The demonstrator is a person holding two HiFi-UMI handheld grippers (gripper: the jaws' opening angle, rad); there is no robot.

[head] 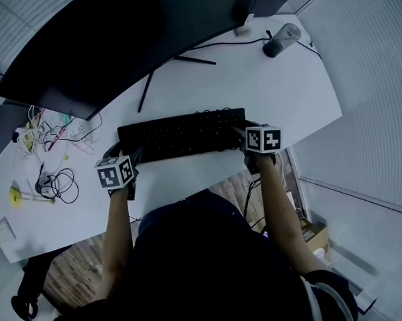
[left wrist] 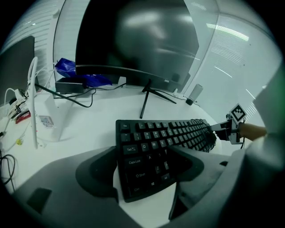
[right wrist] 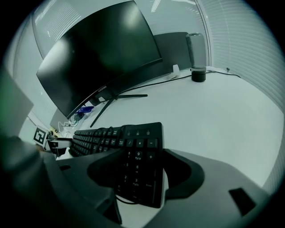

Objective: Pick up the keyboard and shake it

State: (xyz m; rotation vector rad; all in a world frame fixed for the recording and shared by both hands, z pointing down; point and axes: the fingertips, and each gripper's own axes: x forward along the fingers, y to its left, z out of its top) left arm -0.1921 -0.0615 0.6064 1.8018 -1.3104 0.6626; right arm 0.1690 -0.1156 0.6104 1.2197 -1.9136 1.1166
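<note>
On white desk [head: 250,74], black keyboard [head: 182,134], lying flat

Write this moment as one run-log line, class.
phase: pre-grasp | left claw: open, astride left end of keyboard | right claw: open, astride right end | keyboard: on desk, not yet lifted

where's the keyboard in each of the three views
Head view: keyboard at centre, just below the monitor.
Left gripper view: keyboard lower centre, left end nearest, monitor above.
Right gripper view: keyboard lower centre, number-pad end nearest, monitor upper left.
Shared landmark: the monitor.
</note>
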